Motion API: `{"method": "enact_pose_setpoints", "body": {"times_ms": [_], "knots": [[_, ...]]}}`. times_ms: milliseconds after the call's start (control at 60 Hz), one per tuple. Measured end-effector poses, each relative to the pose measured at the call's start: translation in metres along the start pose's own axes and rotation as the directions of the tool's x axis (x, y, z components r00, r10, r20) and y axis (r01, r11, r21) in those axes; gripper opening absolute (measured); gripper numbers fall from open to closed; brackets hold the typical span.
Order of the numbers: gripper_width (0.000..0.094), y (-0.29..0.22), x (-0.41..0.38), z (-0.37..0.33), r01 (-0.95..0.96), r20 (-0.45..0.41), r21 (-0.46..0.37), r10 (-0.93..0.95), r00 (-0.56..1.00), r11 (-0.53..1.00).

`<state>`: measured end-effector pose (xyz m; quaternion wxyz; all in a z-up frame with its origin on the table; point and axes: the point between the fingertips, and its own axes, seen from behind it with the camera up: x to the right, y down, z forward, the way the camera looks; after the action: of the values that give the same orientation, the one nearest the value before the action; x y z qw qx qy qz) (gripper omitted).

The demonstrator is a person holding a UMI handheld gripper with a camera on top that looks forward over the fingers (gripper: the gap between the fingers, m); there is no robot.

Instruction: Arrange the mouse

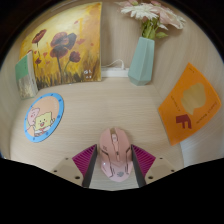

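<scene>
A pink computer mouse [113, 153] lies lengthwise between my two fingers, its front pointing away over the pale table [110, 105]. My gripper [114, 162] is closed on it: the magenta pads [86, 160] press against its left and right sides. The rear of the mouse is hidden below, between the fingers. I cannot tell whether the mouse rests on the table or is lifted off it.
A flower painting [65, 50] leans on the back wall at the left. A teal vase with flowers [142, 60] stands beside it. A round blue coaster [43, 116] lies to the left and an orange card [190, 100] to the right.
</scene>
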<state>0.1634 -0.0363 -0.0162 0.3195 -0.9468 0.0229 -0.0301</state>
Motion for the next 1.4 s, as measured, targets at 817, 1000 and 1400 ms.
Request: {"method": "enact_pose_setpoints", "body": {"times_ms": [817,1000,1400], "knots": [[0.0357,-0.257,-0.078,-0.155,-0.079,-0.079,0.352,0.114,0.990,0.933],[0.0355,-0.279,-0.183,-0.141,-0.030,0.006,0.362,0.030,1.000,0.932],[0.0356,-0.101,-0.262,0.034,0.032,0.037,-0.019,-0.032,0.999,0.999]]}}
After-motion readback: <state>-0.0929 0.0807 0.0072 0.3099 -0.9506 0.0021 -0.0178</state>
